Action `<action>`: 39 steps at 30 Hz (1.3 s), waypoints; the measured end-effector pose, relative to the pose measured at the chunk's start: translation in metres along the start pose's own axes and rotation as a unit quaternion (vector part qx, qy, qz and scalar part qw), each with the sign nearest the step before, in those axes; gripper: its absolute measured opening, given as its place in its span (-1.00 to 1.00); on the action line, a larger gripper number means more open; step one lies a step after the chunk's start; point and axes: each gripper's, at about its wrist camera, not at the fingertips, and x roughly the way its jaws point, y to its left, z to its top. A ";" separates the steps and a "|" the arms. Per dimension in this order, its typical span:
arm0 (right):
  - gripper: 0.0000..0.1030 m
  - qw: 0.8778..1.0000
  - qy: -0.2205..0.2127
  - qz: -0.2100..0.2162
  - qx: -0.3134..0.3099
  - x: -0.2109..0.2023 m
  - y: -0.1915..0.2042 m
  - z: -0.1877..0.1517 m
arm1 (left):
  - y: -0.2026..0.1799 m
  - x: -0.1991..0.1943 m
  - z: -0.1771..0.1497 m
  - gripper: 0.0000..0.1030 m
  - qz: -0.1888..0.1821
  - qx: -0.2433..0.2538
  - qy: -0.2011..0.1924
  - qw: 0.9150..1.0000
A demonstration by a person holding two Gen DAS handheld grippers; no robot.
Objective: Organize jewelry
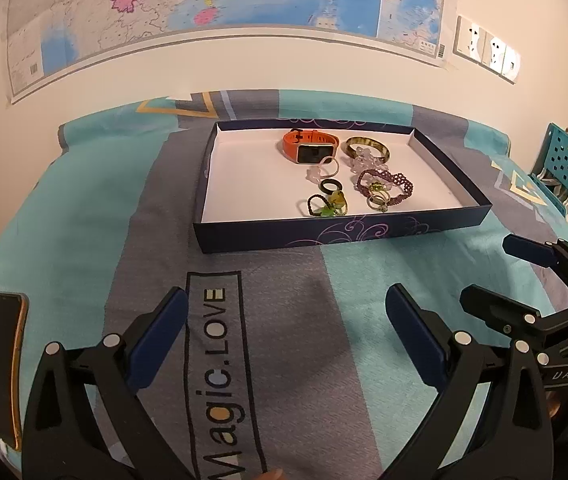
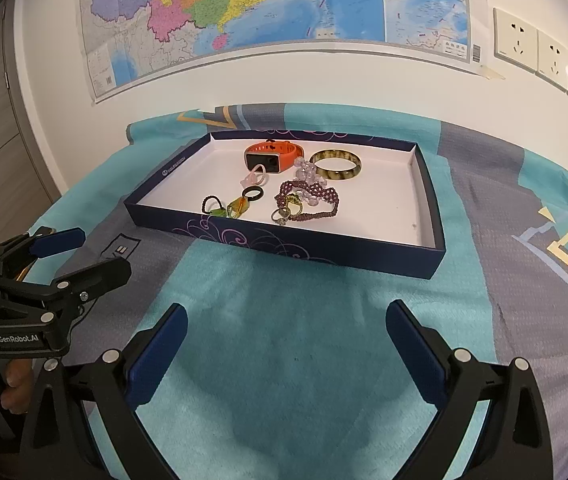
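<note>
Left wrist view: the left gripper (image 1: 286, 320) is hovering spread wide over the patterned cloth (image 1: 84, 240), gripping nothing; the right gripper (image 2: 286, 336) is likewise gaping and empty. Ahead, the shallow navy box (image 1: 324, 236) is holding an orange smartwatch (image 1: 308, 146), a green bangle (image 1: 366, 150), a purple beaded bracelet (image 1: 398, 188) and several rings (image 1: 330, 186).

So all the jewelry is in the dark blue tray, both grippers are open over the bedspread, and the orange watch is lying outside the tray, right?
Not quite: the orange watch lies inside the tray, near its far wall, as the right wrist view shows. The rest stands.
</note>
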 end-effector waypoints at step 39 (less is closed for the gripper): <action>0.86 1.000 0.011 0.001 0.006 0.003 -0.003 -0.002 | -0.005 0.005 -0.002 0.89 -0.005 0.001 0.007 1.000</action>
